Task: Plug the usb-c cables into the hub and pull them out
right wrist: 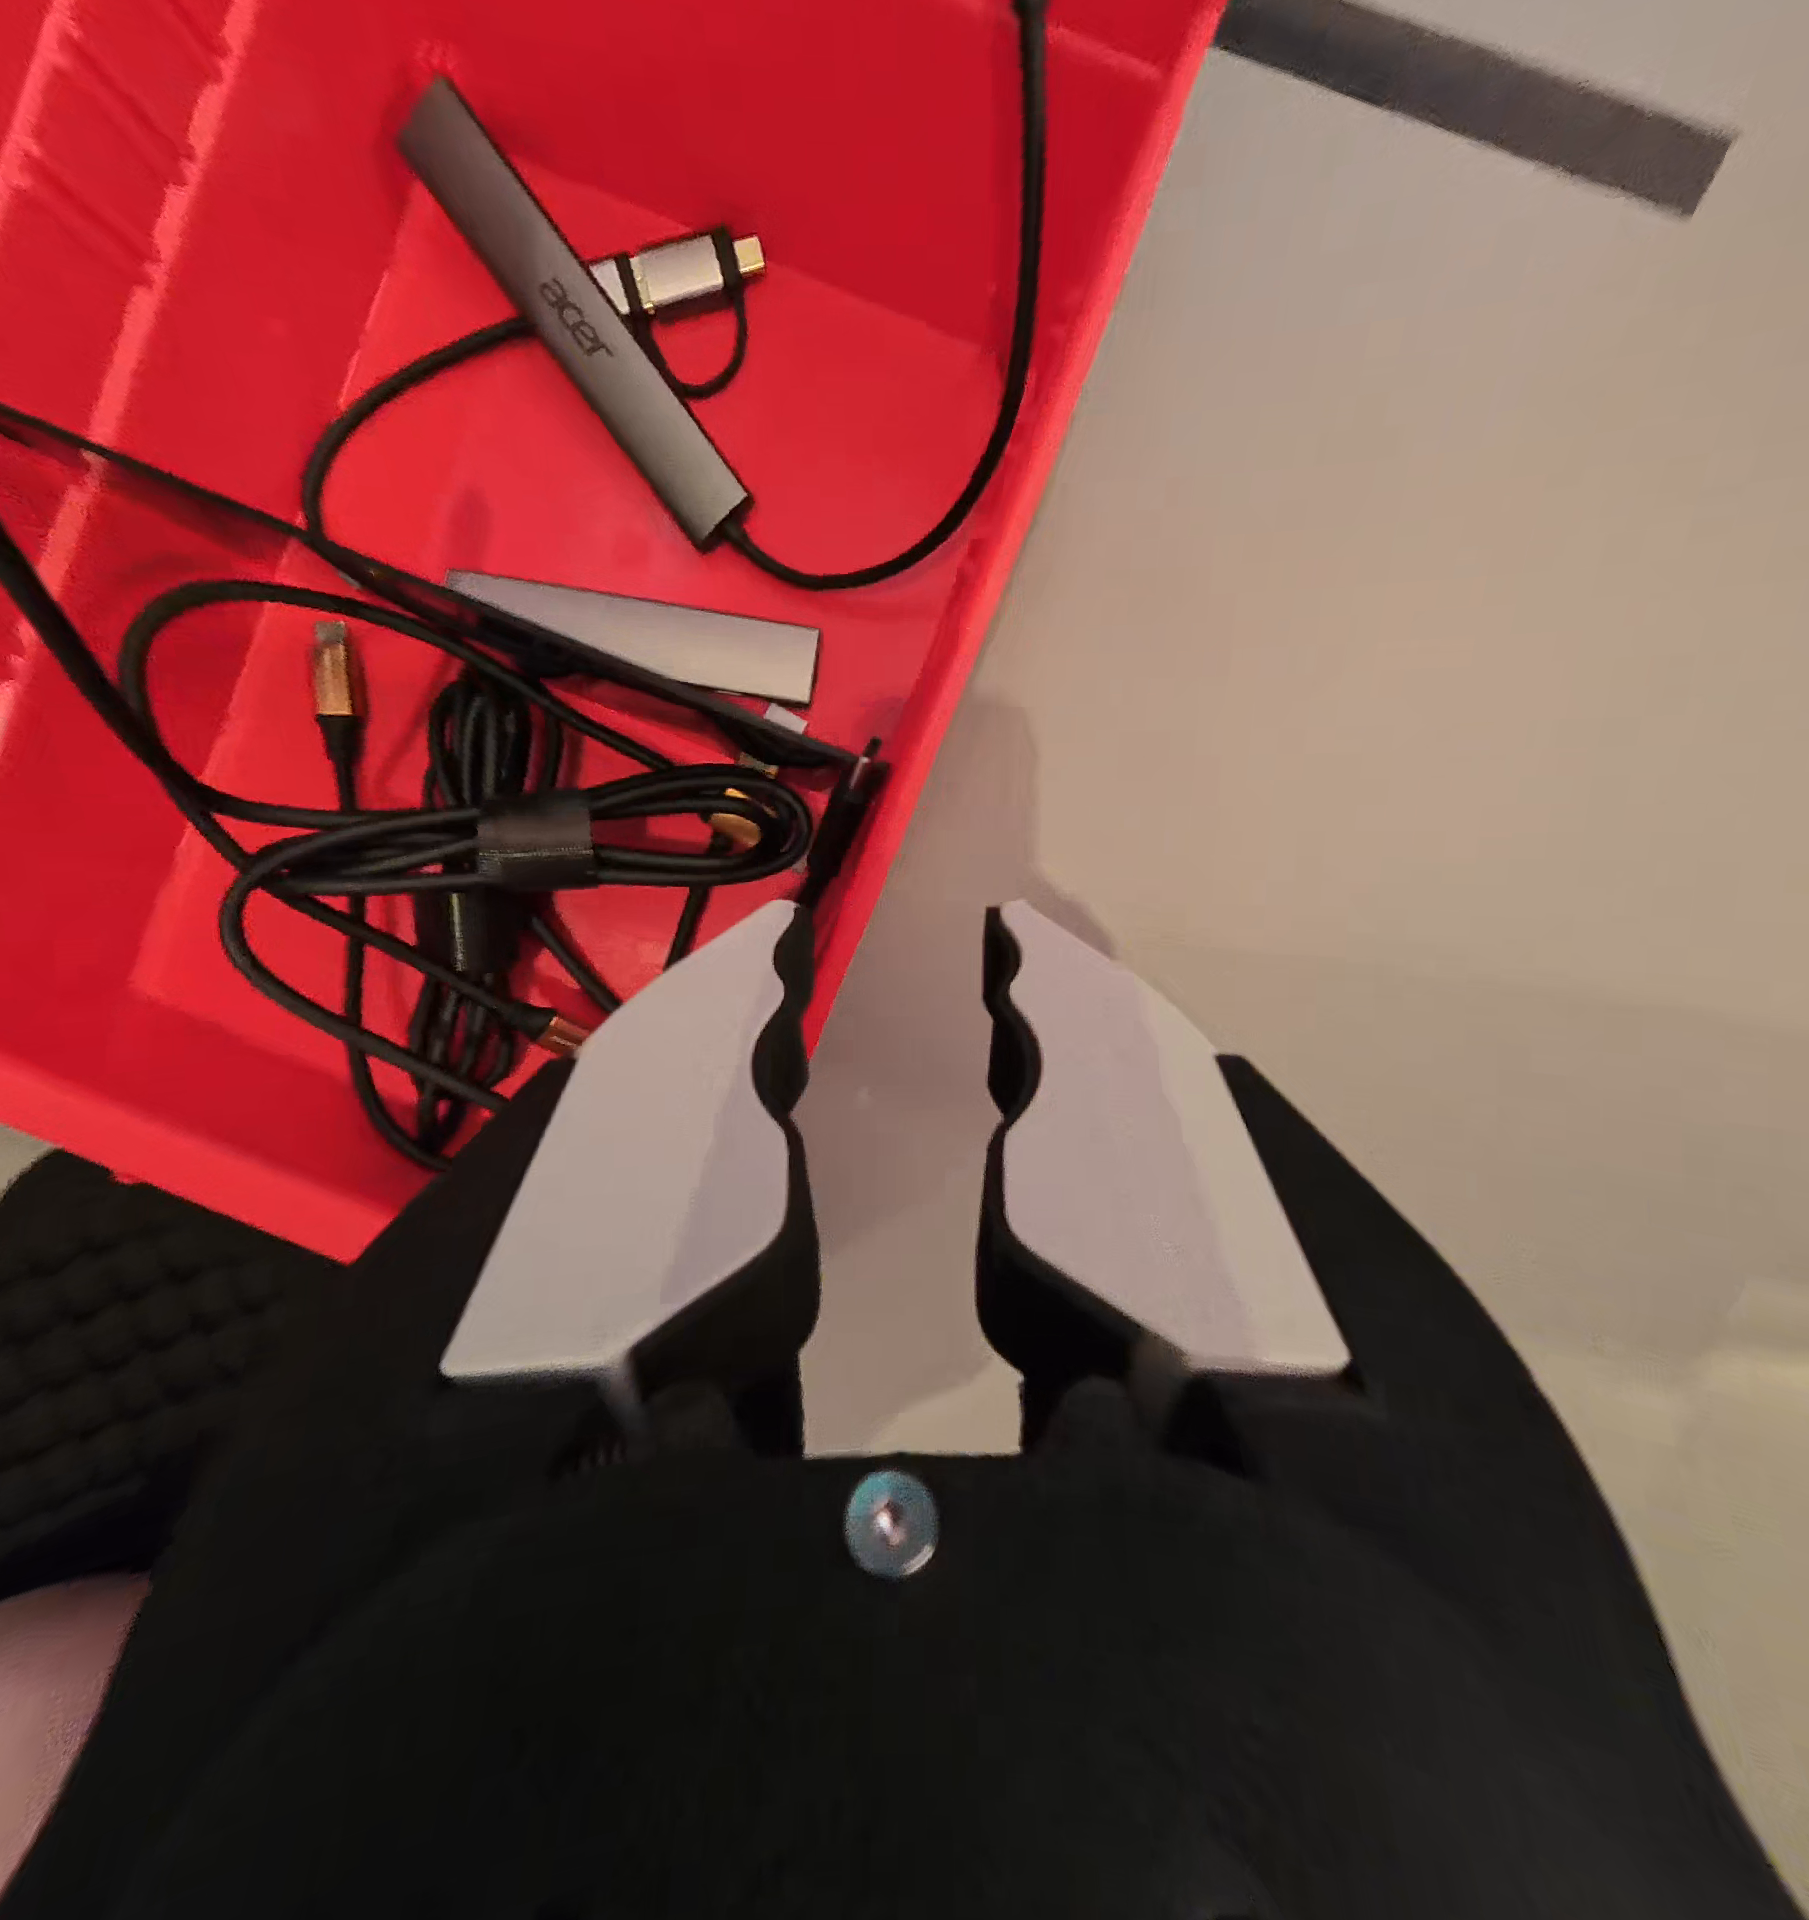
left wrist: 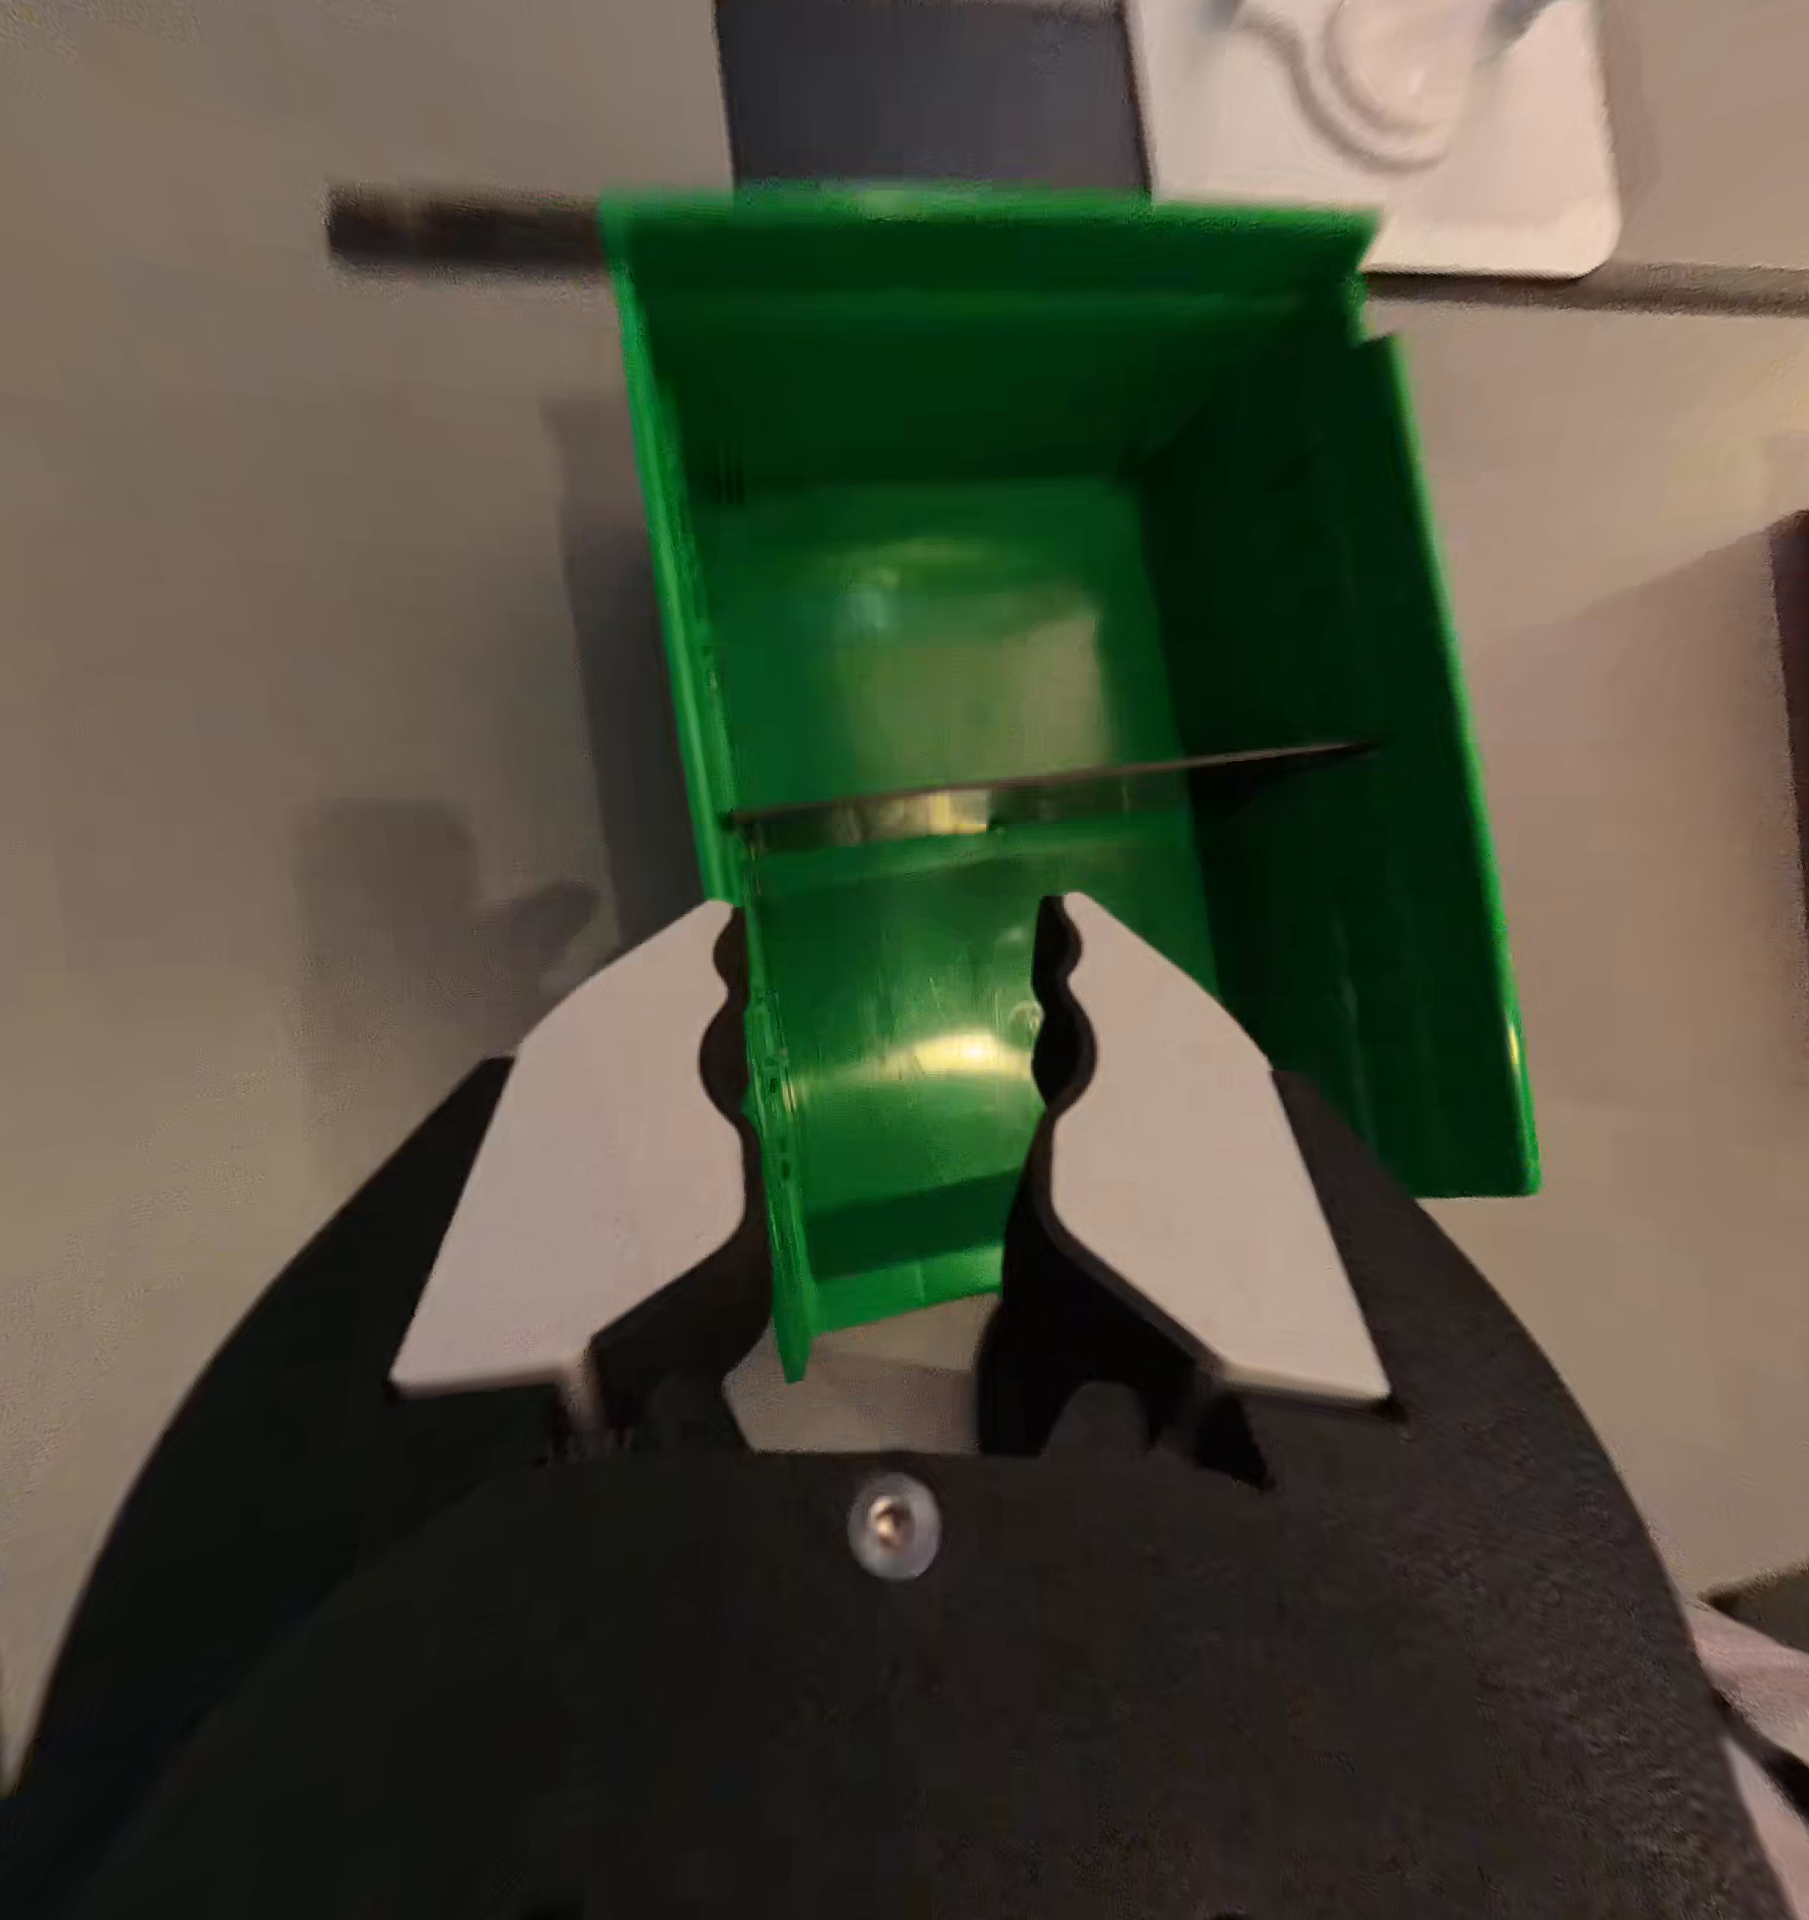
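Left tool [left wrist: 895, 914] pinches the near-left wall of an empty green bin [left wrist: 983, 416], jaws part-closed. Right tool [right wrist: 892, 914] hangs half-open and empty by the red bin [right wrist: 69, 987]; hub [right wrist: 567, 312] and cables [right wrist: 484, 831] lie ahead-left. Best swing left, approach the connector squarely.

One line of writing was seen, a short brand word printed in dark lettering on the flat top of a slim grey hub [right wrist: 567, 312]. That hub was laid slantwise in the red bin [right wrist: 69, 935], toward the bin's far end. A second grey hub [right wrist: 651, 634], nearer than the first, was seen bare of lettering. No marking was made out in the left wrist view.
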`<state>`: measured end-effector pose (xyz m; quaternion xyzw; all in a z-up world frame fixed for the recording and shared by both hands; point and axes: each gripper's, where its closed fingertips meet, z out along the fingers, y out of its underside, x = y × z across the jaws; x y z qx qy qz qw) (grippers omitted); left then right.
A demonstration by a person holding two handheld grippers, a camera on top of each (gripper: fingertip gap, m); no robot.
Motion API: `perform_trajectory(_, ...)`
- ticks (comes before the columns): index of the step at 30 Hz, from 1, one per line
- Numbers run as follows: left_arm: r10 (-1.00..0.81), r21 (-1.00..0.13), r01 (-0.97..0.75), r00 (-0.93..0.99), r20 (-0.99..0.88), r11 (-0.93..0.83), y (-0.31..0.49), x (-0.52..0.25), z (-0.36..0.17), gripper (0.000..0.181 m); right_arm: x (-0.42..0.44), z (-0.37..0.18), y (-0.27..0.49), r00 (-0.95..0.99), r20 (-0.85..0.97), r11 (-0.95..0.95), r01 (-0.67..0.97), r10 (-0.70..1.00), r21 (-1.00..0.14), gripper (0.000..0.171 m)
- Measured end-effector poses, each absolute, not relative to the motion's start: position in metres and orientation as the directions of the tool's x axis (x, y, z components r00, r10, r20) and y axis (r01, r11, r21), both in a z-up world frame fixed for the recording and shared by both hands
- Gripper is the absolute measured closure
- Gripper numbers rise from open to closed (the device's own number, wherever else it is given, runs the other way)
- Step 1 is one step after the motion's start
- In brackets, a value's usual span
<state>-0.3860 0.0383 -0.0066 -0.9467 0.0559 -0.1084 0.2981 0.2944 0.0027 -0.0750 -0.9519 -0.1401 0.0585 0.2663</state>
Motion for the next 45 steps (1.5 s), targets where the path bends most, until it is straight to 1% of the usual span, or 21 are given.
perform_trajectory(1,-0.148,-0.542,-0.008,0.965,0.215,-0.840,0.038,-0.390,-0.016,0.131,0.295,-0.075,0.002,0.958,-0.057,-0.827,0.211,0.280,-0.521,0.137)
perform_trajectory(3,-0.128,-0.516,0.028,0.956,0.265,-0.856,0.042,-0.395,-0.028,0.130,0.293,-0.077,-0.003,0.963,-0.111,-0.853,0.159,0.244,-0.497,0.137)
perform_trajectory(5,-0.081,-0.464,0.050,0.962,0.260,-0.885,0.042,-0.403,-0.041,0.126,0.288,-0.076,-0.008,0.962,-0.174,-0.878,0.107,0.210,-0.467,0.136)
perform_trajectory(8,-0.055,-0.364,0.049,0.961,0.269,-0.930,0.036,-0.405,-0.063,0.125,0.286,-0.068,-0.005,0.959,-0.240,-0.879,0.017,0.148,-0.476,0.137)
perform_trajectory(10,-0.049,-0.298,0.047,0.951,0.306,-0.953,0.032,-0.400,-0.075,0.128,0.281,-0.064,-0.003,0.950,-0.278,-0.878,-0.010,0.140,-0.479,0.137)
perform_trajectory(12,-0.029,-0.252,0.060,0.942,0.333,-0.966,0.031,-0.399,-0.084,0.129,0.278,-0.069,-0.005,0.949,-0.283,-0.893,-0.002,0.141,-0.451,0.137)
perform_trajectory(15,-0.006,-0.206,0.068,0.942,0.336,-0.976,0.032,-0.400,-0.095,0.135,0.279,-0.091,-0.011,0.956,-0.268,-0.940,0.022,0.119,-0.339,0.138)
perform_trajectory(16,-0.003,-0.192,0.066,0.940,0.342,-0.979,0.031,-0.399,-0.098,0.138,0.280,-0.098,-0.013,0.957,-0.271,-0.955,0.019,0.103,-0.297,0.144)
perform_trajectory(17,-0.003,-0.175,0.062,0.937,0.349,-0.983,0.031,-0.397,-0.101,0.144,0.277,-0.102,-0.015,0.950,-0.298,-0.966,0.015,0.094,-0.259,0.155)
perform_trajectory(18,-0.001,-0.156,0.057,0.938,0.346,-0.986,0.030,-0.397,-0.105,0.146,0.274,-0.104,-0.015,0.942,-0.323,-0.971,0.007,0.087,-0.241,0.157)
perform_trajectory(21,-0.007,-0.091,0.022,0.953,0.304,-0.996,0.027,-0.400,-0.121,0.161,0.275,-0.105,-0.016,0.957,-0.256,-0.969,0.073,0.135,-0.238,0.160)
perform_trajectory(24,-0.059,-0.053,-0.046,0.960,0.272,-0.997,0.023,-0.393,-0.125,0.166,0.271,-0.105,-0.017,0.968,-0.206,-0.976,0.100,0.141,-0.196,0.162)
perform_trajectory(27,-0.138,0.015,-0.146,0.960,0.242,-0.989,0.017,-0.375,-0.128,0.169,0.259,-0.105,-0.012,0.971,-0.168,-0.975,0.143,0.172,-0.169,0.162)
perform_trajectory(28,-0.168,0.033,-0.181,0.956,0.240,-0.983,0.017,-0.367,-0.129,0.165,0.253,-0.105,-0.010,0.969,-0.166,-0.974,0.158,0.184,-0.163,0.163)
perform_trajectory(32,-0.236,0.042,-0.253,0.940,0.245,-0.967,0.025,-0.337,-0.131,0.164,0.224,-0.104,0.002,0.963,-0.167,-0.972,0.189,0.212,-0.143,0.163)
perform_trajectory(35,-0.293,0.074,-0.320,0.924,0.246,-0.945,0.021,-0.319,-0.133,0.163,0.202,-0.103,0.005,0.959,-0.163,-0.970,0.212,0.230,-0.120,0.162)
perform_trajectory(38,-0.327,0.110,-0.361,0.913,0.243,-0.926,0.014,-0.308,-0.135,0.162,0.178,-0.103,0.002,0.941,-0.177,-0.957,0.275,0.287,-0.089,0.156)
perform_trajectory(42,-0.322,0.070,-0.359,0.894,0.311,-0.931,0.014,-0.302,-0.131,0.161,0.166,-0.102,0.006,0.921,-0.141,-0.931,0.354,0.363,-0.086,0.149)
perform_trajectory(45,-0.314,-0.002,-0.333,0.889,0.333,-0.943,0.017,-0.306,-0.119,0.156,0.167,-0.102,0.013,0.921,-0.105,-0.924,0.364,0.376,-0.115,0.148)
